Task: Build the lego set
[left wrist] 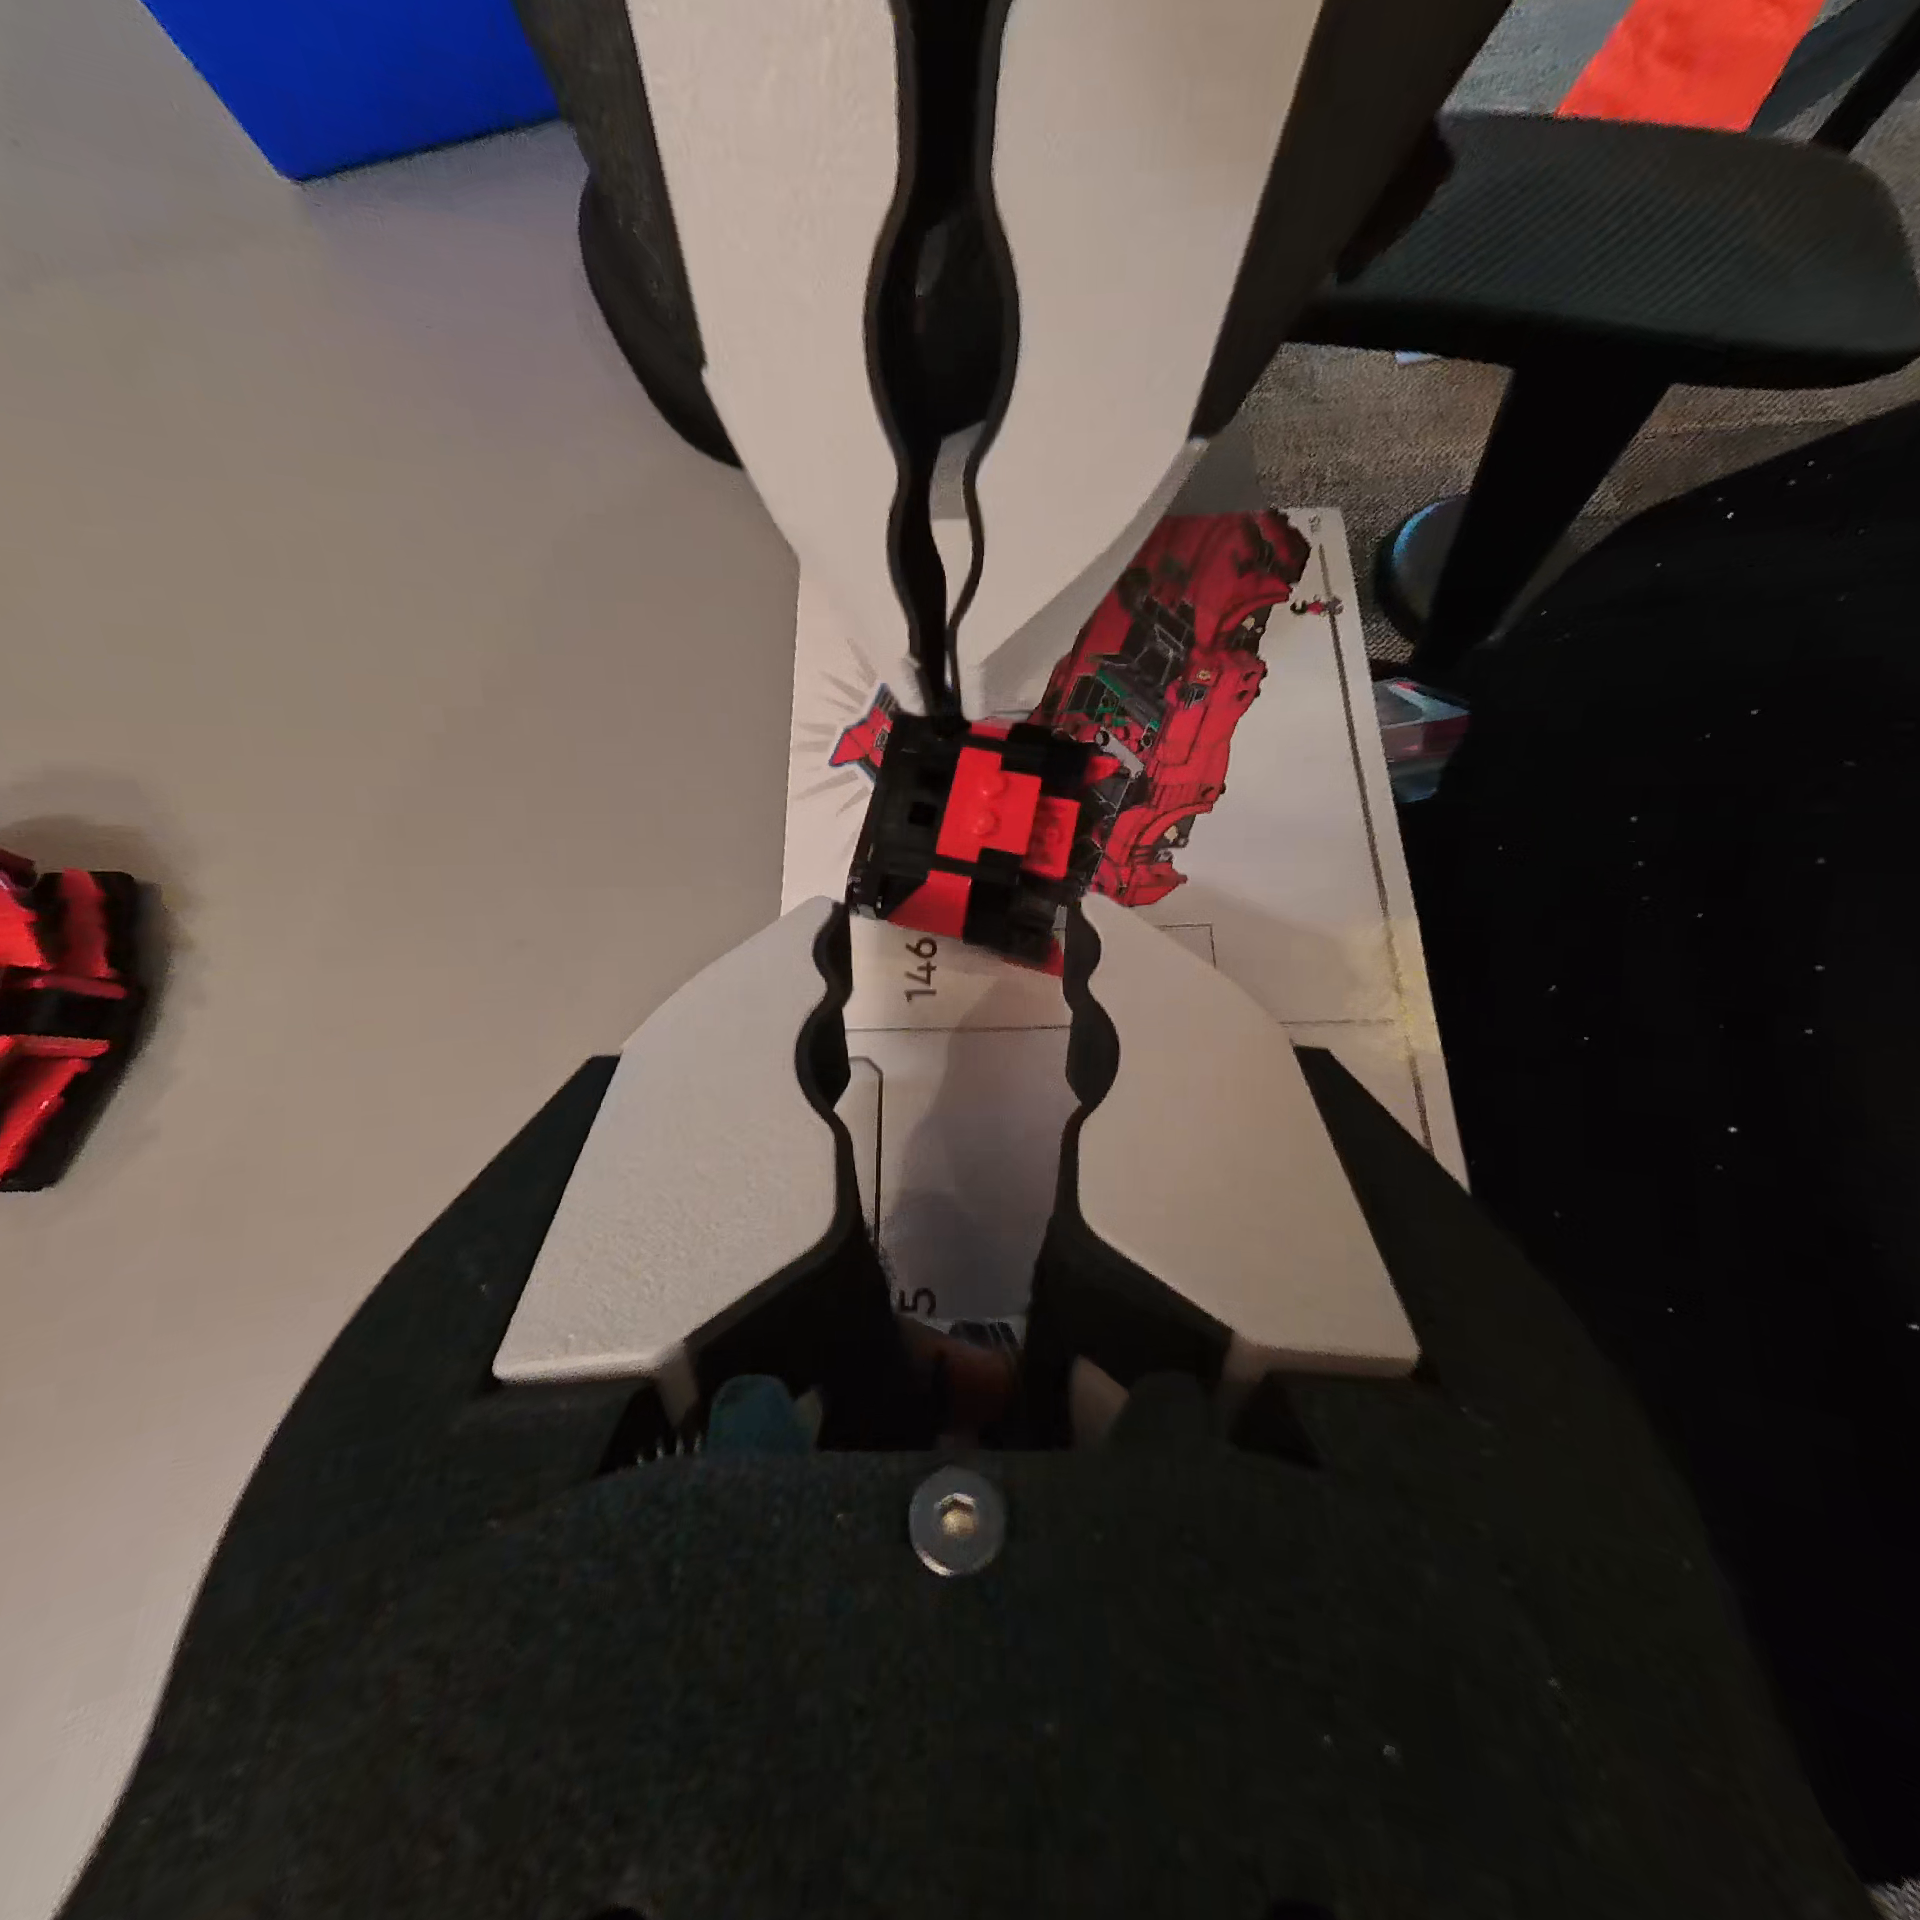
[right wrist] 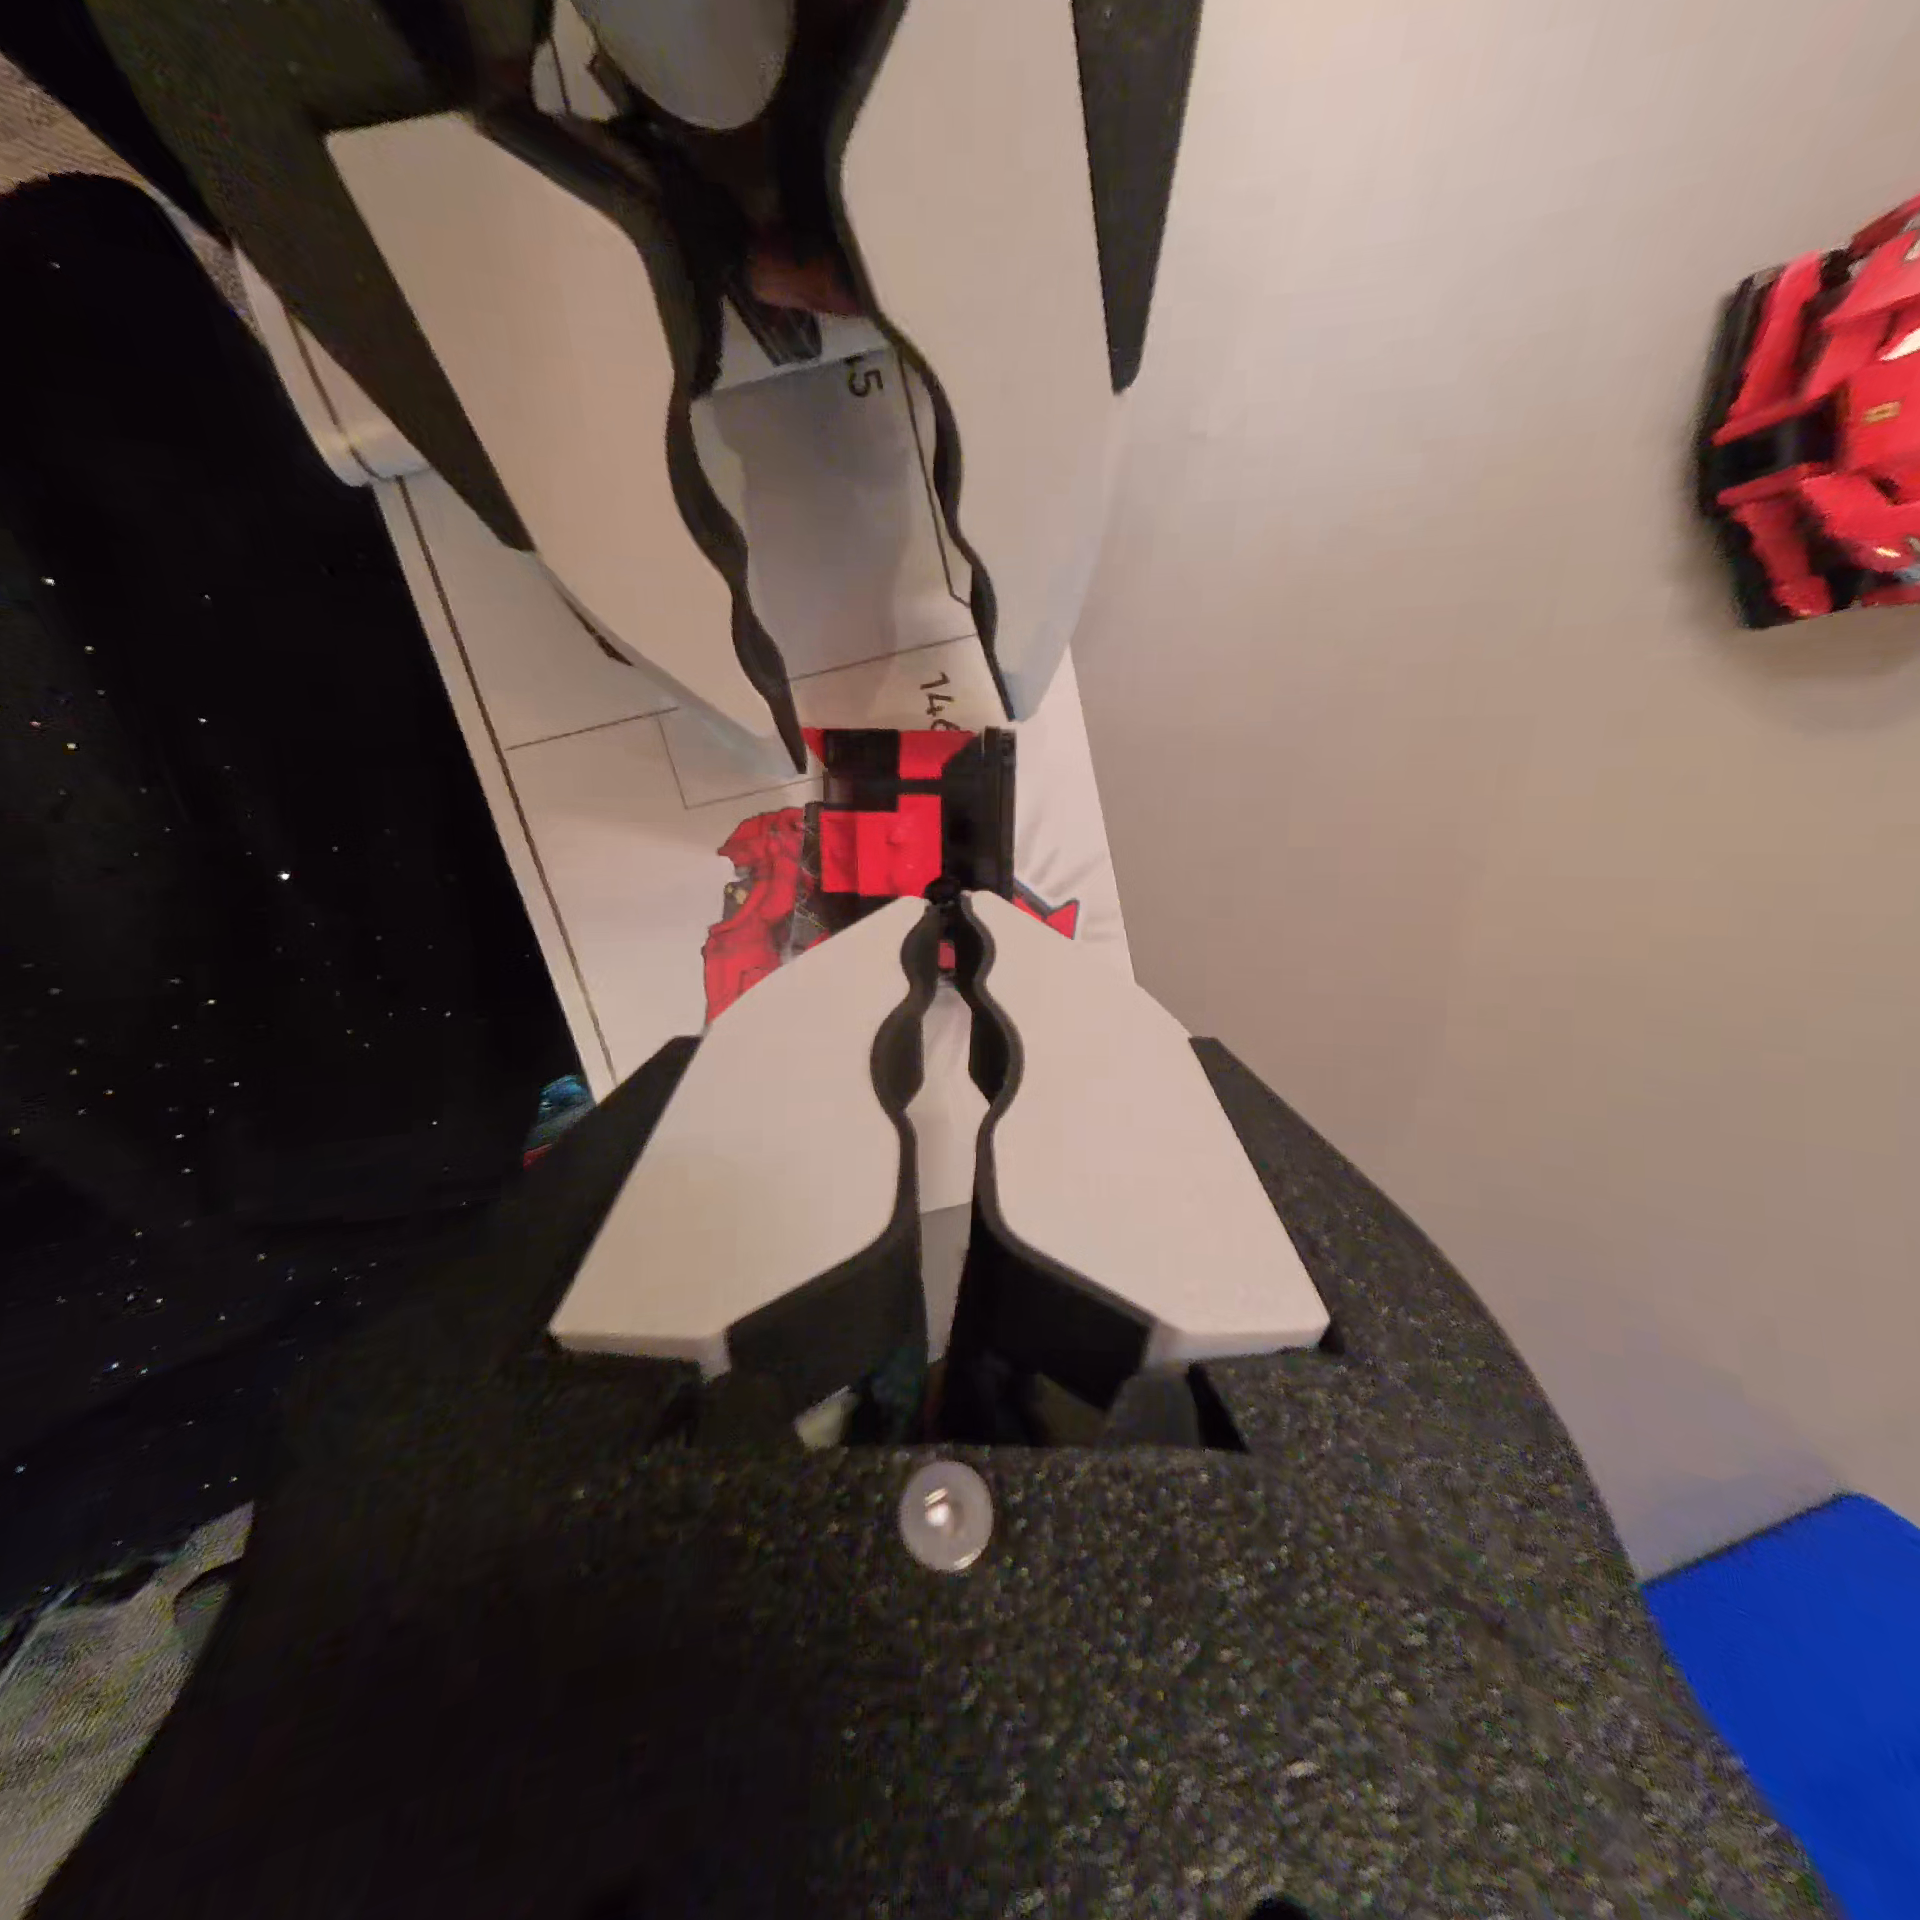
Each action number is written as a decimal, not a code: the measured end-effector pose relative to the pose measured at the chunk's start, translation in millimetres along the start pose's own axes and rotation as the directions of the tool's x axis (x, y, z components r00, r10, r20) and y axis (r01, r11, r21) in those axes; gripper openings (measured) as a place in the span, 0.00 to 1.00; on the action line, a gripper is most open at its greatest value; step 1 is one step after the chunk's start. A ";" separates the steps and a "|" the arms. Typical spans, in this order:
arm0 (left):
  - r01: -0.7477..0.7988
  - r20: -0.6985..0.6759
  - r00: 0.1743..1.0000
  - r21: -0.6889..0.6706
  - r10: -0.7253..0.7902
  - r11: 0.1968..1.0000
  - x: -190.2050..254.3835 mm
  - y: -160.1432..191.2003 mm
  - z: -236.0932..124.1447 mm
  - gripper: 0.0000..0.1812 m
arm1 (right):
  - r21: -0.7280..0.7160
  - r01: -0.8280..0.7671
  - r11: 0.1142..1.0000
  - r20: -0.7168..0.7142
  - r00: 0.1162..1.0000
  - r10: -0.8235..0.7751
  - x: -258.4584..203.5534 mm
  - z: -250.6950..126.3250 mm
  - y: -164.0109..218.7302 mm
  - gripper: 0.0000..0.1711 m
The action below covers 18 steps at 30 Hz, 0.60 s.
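Observation:
A small red and black lego sub-assembly [left wrist: 977, 821] is held in the air over the open instruction booklet [left wrist: 1288, 935]. My left gripper [left wrist: 956, 925] is shut on it, one fingertip on each side. In the right wrist view the assembly [right wrist: 894, 831] sits between the left gripper's tips [right wrist: 902, 743]. My right gripper [right wrist: 940, 902] faces the left one, its tips nearly closed on a small black piece [right wrist: 943, 890] at the assembly's near edge. It also shows in the left wrist view [left wrist: 935, 696]. A built red lego car [right wrist: 1829, 436] lies on the table.
The red car also shows at the left edge of the left wrist view [left wrist: 52, 1018]. A blue box [left wrist: 353, 73] stands on the white table [left wrist: 364, 571]. A black office chair [left wrist: 1621, 260] and dark fabric [left wrist: 1683, 1039] are beyond the table edge. My left and right fingertips are right by each other.

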<state>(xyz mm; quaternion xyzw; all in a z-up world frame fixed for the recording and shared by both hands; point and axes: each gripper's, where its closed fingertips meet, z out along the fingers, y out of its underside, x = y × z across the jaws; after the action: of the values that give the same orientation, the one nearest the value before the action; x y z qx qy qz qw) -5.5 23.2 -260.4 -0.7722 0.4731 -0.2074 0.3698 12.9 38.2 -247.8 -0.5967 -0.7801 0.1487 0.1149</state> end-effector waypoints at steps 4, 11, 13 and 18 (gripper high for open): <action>0.013 -0.014 1.000 0.027 -0.012 1.000 0.5 -1.6 -2.3 0.20 | -0.059 0.008 0.998 0.005 1.000 -0.007 2.5 8.4 1.3 0.02; 0.033 -0.029 0.999 0.018 -0.032 0.999 0.3 1.3 0.7 0.18 | -0.121 0.016 0.993 -0.006 1.000 -0.016 4.4 9.8 1.9 0.02; 0.034 -0.031 0.999 0.013 -0.033 0.999 0.4 1.9 1.5 0.18 | -0.139 0.018 0.990 -0.006 1.000 -0.019 4.3 9.5 2.6 0.02; 0.047 -0.039 0.998 0.026 -0.046 0.999 0.2 1.1 0.5 0.15 | -0.182 0.009 0.983 -0.018 1.000 -0.013 5.2 7.8 2.9 0.02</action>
<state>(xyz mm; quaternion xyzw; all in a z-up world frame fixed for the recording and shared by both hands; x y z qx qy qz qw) -5.7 23.0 -261.6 -0.7738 0.4593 -0.2372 0.3660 11.4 43.1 -256.1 -0.6018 -0.7926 0.0704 0.0681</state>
